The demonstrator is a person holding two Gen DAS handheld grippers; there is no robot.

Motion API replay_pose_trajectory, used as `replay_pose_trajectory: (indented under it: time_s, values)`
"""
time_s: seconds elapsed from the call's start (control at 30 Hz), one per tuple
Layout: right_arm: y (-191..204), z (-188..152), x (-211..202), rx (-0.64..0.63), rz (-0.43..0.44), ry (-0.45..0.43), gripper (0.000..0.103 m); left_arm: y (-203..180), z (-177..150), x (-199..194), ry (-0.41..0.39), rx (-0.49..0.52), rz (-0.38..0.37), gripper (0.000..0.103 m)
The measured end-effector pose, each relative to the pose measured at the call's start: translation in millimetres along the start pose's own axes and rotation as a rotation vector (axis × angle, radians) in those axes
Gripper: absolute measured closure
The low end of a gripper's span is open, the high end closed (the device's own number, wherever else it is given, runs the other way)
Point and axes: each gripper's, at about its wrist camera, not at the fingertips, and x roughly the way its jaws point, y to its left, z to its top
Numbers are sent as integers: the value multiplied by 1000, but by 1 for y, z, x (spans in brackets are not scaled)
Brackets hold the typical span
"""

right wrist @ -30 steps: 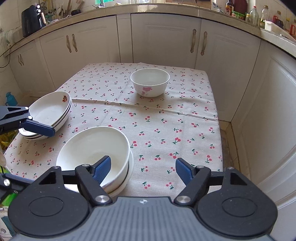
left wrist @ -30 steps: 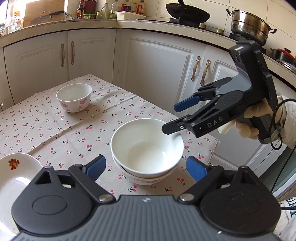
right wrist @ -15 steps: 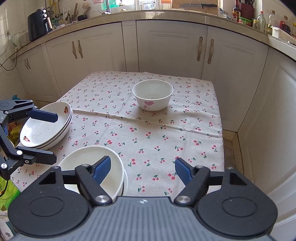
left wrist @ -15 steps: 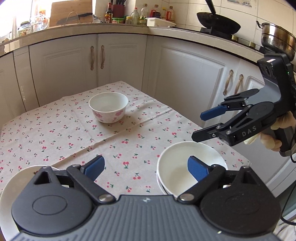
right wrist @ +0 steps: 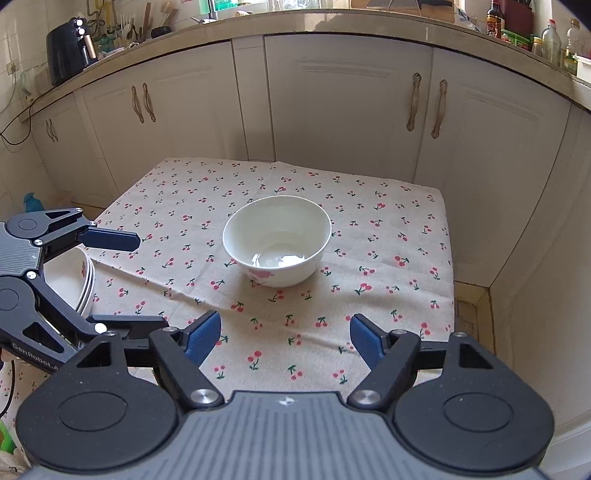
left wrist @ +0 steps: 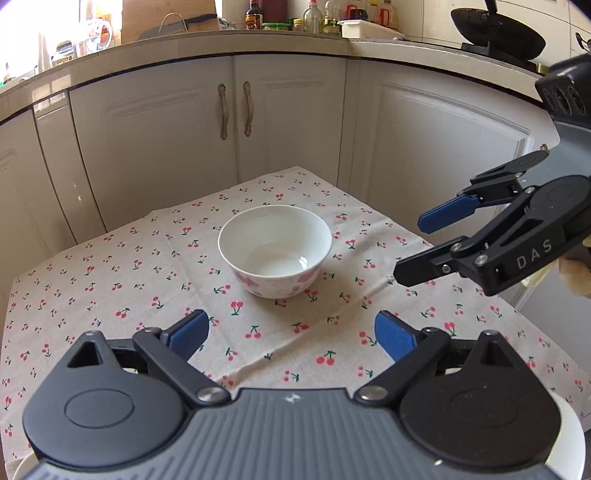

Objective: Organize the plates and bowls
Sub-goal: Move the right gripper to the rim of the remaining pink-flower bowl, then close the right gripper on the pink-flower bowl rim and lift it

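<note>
A white bowl with pink flowers point(left wrist: 275, 251) stands alone on the cherry-print tablecloth point(left wrist: 110, 295); it also shows in the right wrist view point(right wrist: 277, 240). My left gripper point(left wrist: 291, 336) is open and empty, short of the bowl. My right gripper point(right wrist: 285, 338) is open and empty, also short of the bowl. In the left wrist view the right gripper point(left wrist: 413, 251) hovers to the bowl's right. In the right wrist view the left gripper point(right wrist: 144, 284) sits at the left, over a stack of white plates point(right wrist: 79, 280).
White cabinets point(right wrist: 347, 110) ring the table on the far and right sides. The counter holds bottles point(left wrist: 314, 14), a black wok point(left wrist: 498, 33) and an air fryer point(right wrist: 68, 50). The table's right edge point(right wrist: 448, 258) drops to the floor.
Both grippers have turned away from the stacked white bowls toward the flowered bowl, which is now centred in both views. The stacked bowls have dropped out of sight.
</note>
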Motion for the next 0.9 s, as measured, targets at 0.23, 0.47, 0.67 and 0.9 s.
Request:
replay_pose_trajectory:
  time_s: [0.23,0.47,0.67,0.9]
  values:
    - [-23,31,41,28,71,31,22,3,7,28,3,-2,-6,7]
    - [-30,53,83,57,104,74,22,2,13,51,-26,16,-11,10]
    - [-36,63,110,95,105,87,25,7,16,69,-23,-10,-18,17]
    - [-37,71,125,118,139,91,36,10,18,77,-21,-29,-26,17]
